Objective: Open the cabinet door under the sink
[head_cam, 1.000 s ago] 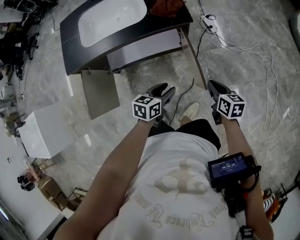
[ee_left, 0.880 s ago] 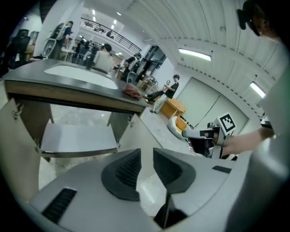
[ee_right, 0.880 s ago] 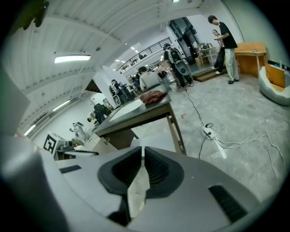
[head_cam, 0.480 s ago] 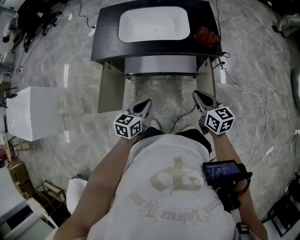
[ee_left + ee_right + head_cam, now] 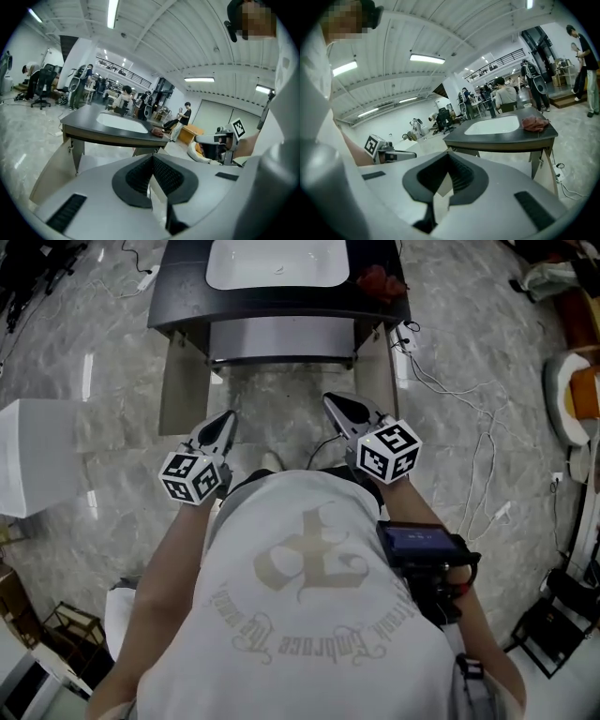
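Beige board forms the two flat cabinet doors under the black vanity top (image 5: 178,292) with its white rectangular sink basin (image 5: 277,261). The left door (image 5: 183,390) and the right door (image 5: 375,362) both stand swung out toward the person, so the space below the grey front panel (image 5: 281,338) is open to the marbled grey floor (image 5: 112,362). A crumpled red cloth (image 5: 380,282) lies on the right end of the top. The left gripper (image 5: 228,418) and the right gripper (image 5: 331,401) are in front of the person's white printed shirt (image 5: 300,615), apart from the vanity and touching neither door. In each gripper view the ribbed black pads are pressed together with nothing between them. A black screen device (image 5: 417,542) is strapped to the right forearm. White cables (image 5: 459,399) trail over the floor on the right.
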Tool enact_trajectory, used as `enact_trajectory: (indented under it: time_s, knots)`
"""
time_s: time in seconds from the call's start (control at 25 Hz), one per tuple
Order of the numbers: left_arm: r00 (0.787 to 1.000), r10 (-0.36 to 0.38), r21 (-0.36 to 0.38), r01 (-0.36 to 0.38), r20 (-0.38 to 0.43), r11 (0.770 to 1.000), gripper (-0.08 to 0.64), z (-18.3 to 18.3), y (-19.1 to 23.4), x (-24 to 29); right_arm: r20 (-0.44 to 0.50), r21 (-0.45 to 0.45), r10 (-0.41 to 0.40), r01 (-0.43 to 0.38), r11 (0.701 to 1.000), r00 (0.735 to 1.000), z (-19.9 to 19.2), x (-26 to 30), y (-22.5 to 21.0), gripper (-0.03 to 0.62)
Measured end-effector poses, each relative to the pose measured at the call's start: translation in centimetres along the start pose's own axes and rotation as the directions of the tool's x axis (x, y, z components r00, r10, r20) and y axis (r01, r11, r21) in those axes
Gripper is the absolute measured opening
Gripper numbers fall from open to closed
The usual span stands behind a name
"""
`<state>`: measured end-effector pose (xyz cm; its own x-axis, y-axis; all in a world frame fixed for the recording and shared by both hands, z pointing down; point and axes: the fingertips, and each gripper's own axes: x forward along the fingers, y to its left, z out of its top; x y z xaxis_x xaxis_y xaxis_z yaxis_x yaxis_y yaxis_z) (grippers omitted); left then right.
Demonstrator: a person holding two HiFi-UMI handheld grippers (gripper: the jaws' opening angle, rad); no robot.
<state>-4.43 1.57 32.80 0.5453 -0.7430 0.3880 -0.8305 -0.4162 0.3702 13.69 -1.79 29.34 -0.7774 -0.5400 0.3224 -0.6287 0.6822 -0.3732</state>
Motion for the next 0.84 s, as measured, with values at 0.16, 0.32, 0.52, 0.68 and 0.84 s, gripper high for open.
enact_trajectory:
  time_s: [0.16,0.32,0.52,0.68,0.84]
  knots:
    - [0.999,-0.052,0.003,0.052,0.014,0.999,0.009,-0.5,-1.2,-0.9,-0.002,-0.011,-0.016,0.016,1.000,1.000,-1.4,-0.3,2.7,0.014]
    - [0.996,-0.091,0.017,0.090,0.012,0.996,0.009,-0.1,-2.3,0.9,0.004,-0.010,-0.038,0.038,0.999,0.999,-1.6,-0.7,2.0,0.014]
    - [0.994,-0.107,0.048,0.106,0.011,0.993,0.009,0.3,-2.4,0.8,0.012,-0.010,-0.060,0.060,0.998,0.998,-1.6,-0.9,2.2,0.014]
    - [0.992,-0.124,0.054,0.123,0.005,0.991,0.009,0.0,-2.1,-0.1,0.023,-0.015,-0.089,0.089,0.996,0.996,-1.6,-1.1,3.0,0.014]
    - [0.991,-0.135,0.059,0.135,0.001,0.989,0.009,-0.6,-1.7,-1.6,0.026,-0.026,-0.105,0.106,0.994,0.994,-2.1,-1.2,4.5,0.014]
